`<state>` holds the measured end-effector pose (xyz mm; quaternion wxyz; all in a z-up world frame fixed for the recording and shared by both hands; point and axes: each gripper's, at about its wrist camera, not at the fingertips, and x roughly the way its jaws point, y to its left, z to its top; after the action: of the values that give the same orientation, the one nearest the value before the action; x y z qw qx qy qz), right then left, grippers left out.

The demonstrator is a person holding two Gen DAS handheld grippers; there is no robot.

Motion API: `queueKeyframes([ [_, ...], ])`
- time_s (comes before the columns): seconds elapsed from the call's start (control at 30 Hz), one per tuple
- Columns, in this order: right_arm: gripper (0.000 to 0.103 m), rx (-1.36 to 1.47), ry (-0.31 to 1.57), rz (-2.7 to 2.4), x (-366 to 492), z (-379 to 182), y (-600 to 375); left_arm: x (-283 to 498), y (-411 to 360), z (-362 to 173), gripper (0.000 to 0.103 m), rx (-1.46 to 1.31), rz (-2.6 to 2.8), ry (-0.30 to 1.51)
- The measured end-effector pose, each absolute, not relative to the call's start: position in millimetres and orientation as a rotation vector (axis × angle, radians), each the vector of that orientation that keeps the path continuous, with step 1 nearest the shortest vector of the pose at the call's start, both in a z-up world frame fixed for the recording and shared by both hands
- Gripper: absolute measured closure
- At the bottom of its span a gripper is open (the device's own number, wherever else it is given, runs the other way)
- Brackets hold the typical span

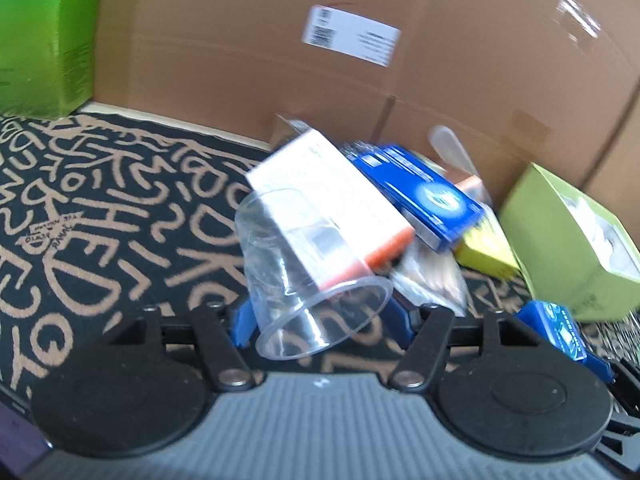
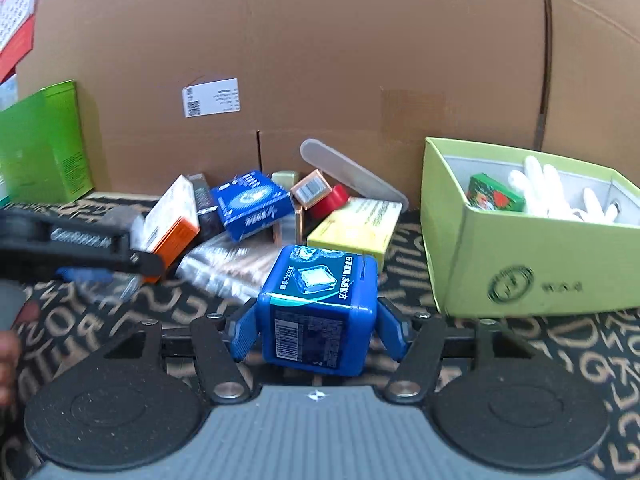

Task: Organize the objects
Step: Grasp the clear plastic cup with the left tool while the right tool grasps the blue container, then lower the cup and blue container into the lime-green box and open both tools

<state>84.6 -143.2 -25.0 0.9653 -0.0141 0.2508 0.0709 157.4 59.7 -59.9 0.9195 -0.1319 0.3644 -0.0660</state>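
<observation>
My left gripper is shut on a clear plastic cup, which lies tilted with its mouth toward the camera, just in front of the pile. My right gripper has its blue fingers against both sides of a blue cube box low over the patterned carpet. That blue cube box also shows at the lower right of the left wrist view. An open light-green box stands to the right, holding white gloves and a small green packet.
A pile lies against a big cardboard box: a white-and-orange box, a blue flat box, a yellow box, a clear bag of sticks. A green carton stands at left. The left tool's black linkage crosses there.
</observation>
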Motion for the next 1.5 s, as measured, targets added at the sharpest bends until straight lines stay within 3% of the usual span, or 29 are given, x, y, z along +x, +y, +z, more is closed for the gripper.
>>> queueKeyframes([
  [0.27, 0.038, -0.003, 0.547, 0.172, 26, -20, -168, 91, 29, -60, 0.037, -0.123, -0.4, 0.8],
  [0.6, 0.034, -0.019, 0.518, 0.105, 0, -22, -181, 82, 20, -55, 0.022, -0.118, -0.311, 0.769],
  [0.73, 0.033, -0.038, 0.511, 0.09, 5, -23, -180, 87, 17, -58, 0.032, -0.101, -0.316, 0.785],
  [0.93, 0.034, -0.042, 0.522, 0.074, 14, -30, -175, 89, 11, -61, 0.03, -0.076, -0.307, 0.782],
  [1.03, 0.041, -0.027, 0.535, 0.08, 16, -33, -175, 89, 9, -61, 0.035, -0.062, -0.313, 0.782],
  [1.5, 0.041, 0.067, 0.493, 0.098, -2, -28, -200, 82, -25, -39, 0.038, -0.028, -0.421, 0.758],
])
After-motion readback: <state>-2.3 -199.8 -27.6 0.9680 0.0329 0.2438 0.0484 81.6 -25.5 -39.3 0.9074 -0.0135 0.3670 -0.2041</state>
